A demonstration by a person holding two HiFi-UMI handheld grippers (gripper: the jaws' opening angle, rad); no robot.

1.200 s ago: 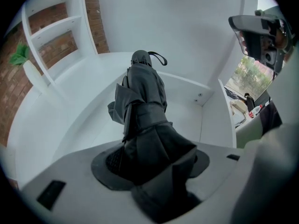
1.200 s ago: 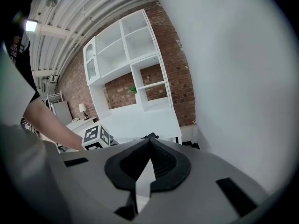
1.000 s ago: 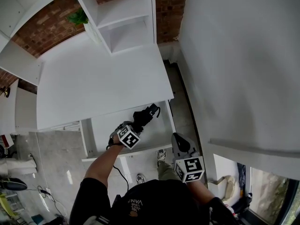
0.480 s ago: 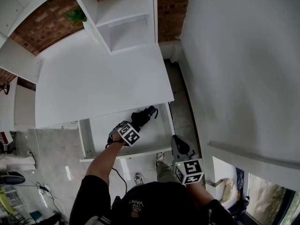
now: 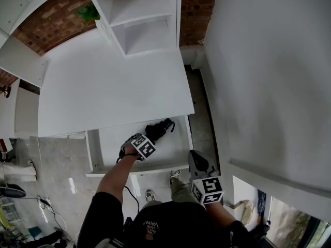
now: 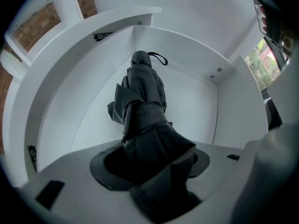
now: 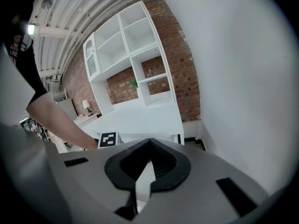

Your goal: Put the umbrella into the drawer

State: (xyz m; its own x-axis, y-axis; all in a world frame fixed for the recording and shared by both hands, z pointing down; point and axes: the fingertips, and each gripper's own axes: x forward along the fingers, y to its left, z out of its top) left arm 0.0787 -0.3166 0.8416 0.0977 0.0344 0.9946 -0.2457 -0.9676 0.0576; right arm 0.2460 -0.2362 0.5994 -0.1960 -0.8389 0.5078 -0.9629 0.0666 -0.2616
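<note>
Open white drawer [image 5: 111, 143], centre frame. Left gripper [image 6: 148, 169] clamps folded umbrella [image 6: 142, 94], long axis toward drawer's back corner; right gripper [image 7: 148, 146] closed, empty.

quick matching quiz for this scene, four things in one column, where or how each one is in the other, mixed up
1 folded black umbrella
2 white drawer
3 right gripper
4 green plant

a at the back, by the red brick wall
b open under the white desktop
c clamped in the left gripper
d jaws together, empty

Pairs: 1-c, 2-b, 3-d, 4-a
</note>
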